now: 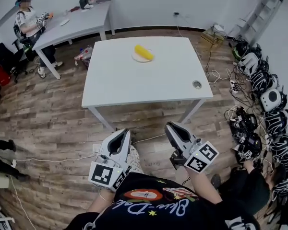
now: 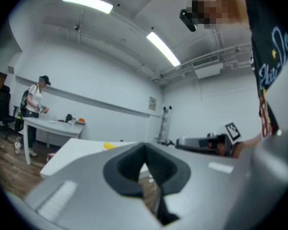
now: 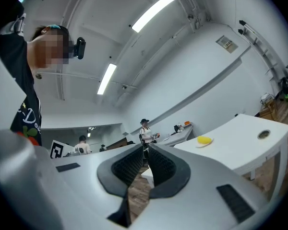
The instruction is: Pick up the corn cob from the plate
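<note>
The wood floor takes up most of the head view. The white counter stands in the middle of it, well ahead of the person. Cables and a row of gear lie along the floor on the right, so the clean way in looks to be straight ahead or by the left side.

The left gripper and right gripper are held low and close to the body, short of the counter's near edge. Each gripper view shows its jaws brought together at the tips with nothing between them.

The plate sits toward the far side of the counter, about midway across. The corn lies on it, slanted from far-left to near-right, and shows as a small yellow shape in the left gripper view and the right gripper view.

The step in hand appears to be the approach, with the pick-up not yet begun. To do it well:
- Close in until the plate is within easy reach, since it sits far across the counter.
- Spread one pair of jaws wider than the cob is thick before they get near it.
- Turn that gripper so the jaws cross the cob's short width near its middle.
- Come down gently: the cob is round and may roll, and the plate may slide if nudged.
- Close firmly, then lift straight up.
</note>
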`<control>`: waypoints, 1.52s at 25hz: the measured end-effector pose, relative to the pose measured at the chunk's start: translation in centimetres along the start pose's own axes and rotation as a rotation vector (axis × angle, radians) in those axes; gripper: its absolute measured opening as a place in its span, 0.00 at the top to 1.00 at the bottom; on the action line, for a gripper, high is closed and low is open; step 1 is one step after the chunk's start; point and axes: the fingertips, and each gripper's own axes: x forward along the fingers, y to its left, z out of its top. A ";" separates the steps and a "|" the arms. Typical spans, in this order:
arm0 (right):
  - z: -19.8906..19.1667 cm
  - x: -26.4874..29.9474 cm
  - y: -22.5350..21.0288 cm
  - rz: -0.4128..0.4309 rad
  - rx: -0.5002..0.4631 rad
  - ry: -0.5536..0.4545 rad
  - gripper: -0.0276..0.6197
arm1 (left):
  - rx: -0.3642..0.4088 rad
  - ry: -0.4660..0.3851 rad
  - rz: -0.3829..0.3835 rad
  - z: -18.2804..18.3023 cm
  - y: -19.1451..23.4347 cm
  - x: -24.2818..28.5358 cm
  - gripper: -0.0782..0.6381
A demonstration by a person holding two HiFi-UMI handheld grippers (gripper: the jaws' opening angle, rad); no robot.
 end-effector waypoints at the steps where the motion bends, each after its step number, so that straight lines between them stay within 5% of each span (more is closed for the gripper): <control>1: 0.8 2.3 -1.2 0.004 -0.020 -0.003 0.93 | -0.008 -0.001 -0.017 0.0 1.4 1.9 0.91; 8: 6.2 17.9 -10.8 -0.015 -0.081 -0.041 0.93 | -0.014 -0.044 -0.142 2.6 12.9 16.9 0.91; 14: 5.1 28.2 -18.0 -0.084 -0.080 0.037 0.93 | 0.069 -0.058 -0.184 5.6 22.2 23.3 0.91; 17: 3.3 32.9 -22.5 -0.150 -0.125 0.158 0.89 | 0.050 -0.064 -0.184 6.3 26.1 25.3 0.91; 19: 2.1 35.4 -25.6 -0.177 -0.147 0.274 0.76 | 0.021 -0.063 -0.177 6.2 27.6 26.3 0.91; 24: -0.7 39.5 -33.5 -0.224 -0.288 0.553 0.72 | -0.011 -0.041 -0.174 5.0 27.8 26.7 0.91; 32: -6.5 43.7 -42.5 -0.206 -0.388 0.951 0.60 | -0.014 -0.037 0.015 5.5 31.7 24.6 0.91; 38: -9.2 44.8 -45.7 -0.170 -0.402 1.109 0.57 | -0.025 0.005 0.143 5.1 33.7 23.3 0.91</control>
